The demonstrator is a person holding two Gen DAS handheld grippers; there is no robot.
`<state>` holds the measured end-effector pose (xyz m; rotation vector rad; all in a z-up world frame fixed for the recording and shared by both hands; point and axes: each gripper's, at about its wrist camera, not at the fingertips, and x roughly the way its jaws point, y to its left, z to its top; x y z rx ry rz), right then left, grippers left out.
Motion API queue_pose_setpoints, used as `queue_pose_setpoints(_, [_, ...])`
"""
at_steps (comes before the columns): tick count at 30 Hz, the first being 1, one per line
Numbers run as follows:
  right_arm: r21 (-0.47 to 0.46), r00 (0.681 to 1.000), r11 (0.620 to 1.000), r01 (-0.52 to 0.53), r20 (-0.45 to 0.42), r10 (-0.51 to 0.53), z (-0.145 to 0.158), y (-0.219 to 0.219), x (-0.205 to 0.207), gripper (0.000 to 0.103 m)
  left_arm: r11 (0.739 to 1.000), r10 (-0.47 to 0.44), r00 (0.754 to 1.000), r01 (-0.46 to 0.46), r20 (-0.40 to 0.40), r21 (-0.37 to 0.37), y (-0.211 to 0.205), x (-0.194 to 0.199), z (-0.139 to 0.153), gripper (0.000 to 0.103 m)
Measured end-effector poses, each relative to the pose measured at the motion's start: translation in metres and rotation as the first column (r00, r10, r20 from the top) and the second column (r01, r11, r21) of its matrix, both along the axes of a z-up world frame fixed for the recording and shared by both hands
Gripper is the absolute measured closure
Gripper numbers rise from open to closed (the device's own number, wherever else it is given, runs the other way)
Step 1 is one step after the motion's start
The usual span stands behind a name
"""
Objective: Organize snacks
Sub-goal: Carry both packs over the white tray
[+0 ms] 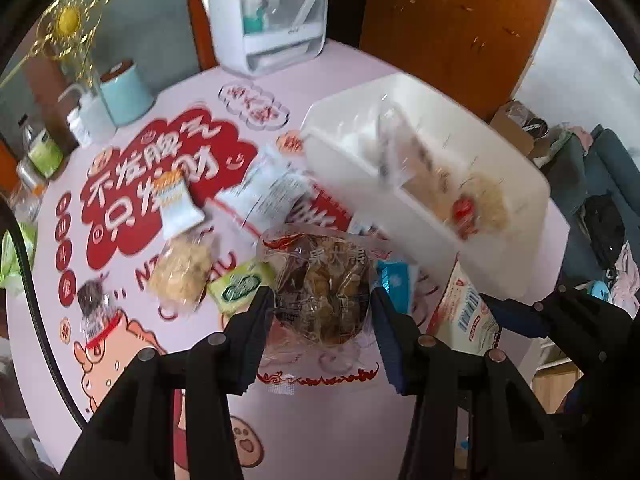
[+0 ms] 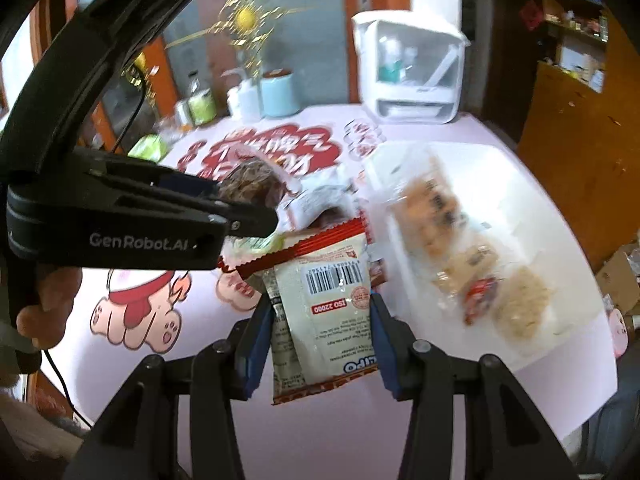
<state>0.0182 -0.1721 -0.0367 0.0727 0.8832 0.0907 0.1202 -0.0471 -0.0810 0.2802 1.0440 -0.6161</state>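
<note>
The left gripper clasps a clear packet of brown snack above the pink table; the right gripper pinches a red-and-white barcoded packet, seemingly lifted, beside the white tray of snacks.

You are working at a pink table printed with red Chinese characters and a cartoon pig. At its far edge stand a white cabinet with a clear door, a light blue canister and a gold ornament with a yellow ball. Behind them are a grey wall and an orange-brown wooden door. To your right sits a dark blue sofa piled with clothes.
</note>
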Motion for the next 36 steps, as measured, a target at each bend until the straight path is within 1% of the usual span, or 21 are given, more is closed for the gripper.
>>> queue_pose_setpoints(5, [-0.002, 0.997, 0.998, 0.069, 0.047, -0.068, 0.013, -0.036, -0.006, 0.056, 0.999, -0.032, 0.999, 0.033, 0.037, -0.033, -0.028, -0.008, 0.021, 0.055])
queue_pose_setpoints(9, [-0.001, 0.989, 0.991, 0.132, 0.071, -0.131, 0.019, -0.073, -0.004, 0.056, 0.997, -0.055, 0.997, 0.057, 0.049, -0.044, -0.056, -0.014, 0.029, 0.055])
queue_pose_setpoints(12, [0.016, 0.982, 0.985, 0.172, 0.074, -0.173, 0.019, -0.102, -0.001, 0.056, 0.996, -0.069, 0.996, 0.072, 0.056, -0.046, -0.081, -0.016, 0.033, 0.055])
queue_pose_setpoints(16, [0.019, 0.977, 0.980, 0.198, 0.073, -0.198, 0.016, -0.134, 0.008, 0.056, 0.996, -0.072, 0.996, 0.074, 0.056, -0.044, -0.111, -0.016, 0.033, 0.055])
queue_pose_setpoints(23, [0.040, 0.971, 0.972, 0.232, 0.051, -0.234, 0.008, -0.182, 0.041, 0.056, 0.998, -0.042, 0.998, 0.044, 0.055, -0.038, -0.159, -0.008, 0.029, 0.055])
queue_pose_setpoints(30, [0.064, 0.971, 0.971, 0.230, 0.050, -0.233, 0.007, -0.202, 0.073, 0.056, 1.000, -0.004, 0.999, 0.004, 0.033, -0.014, -0.187, 0.003, 0.015, 0.055])
queue_pose_setpoints(36, [0.046, 0.978, 0.978, 0.205, 0.028, -0.206, -0.006, -0.203, 0.096, 0.054, 1.000, 0.013, 1.000, -0.014, 0.027, 0.014, -0.199, 0.009, 0.003, 0.054])
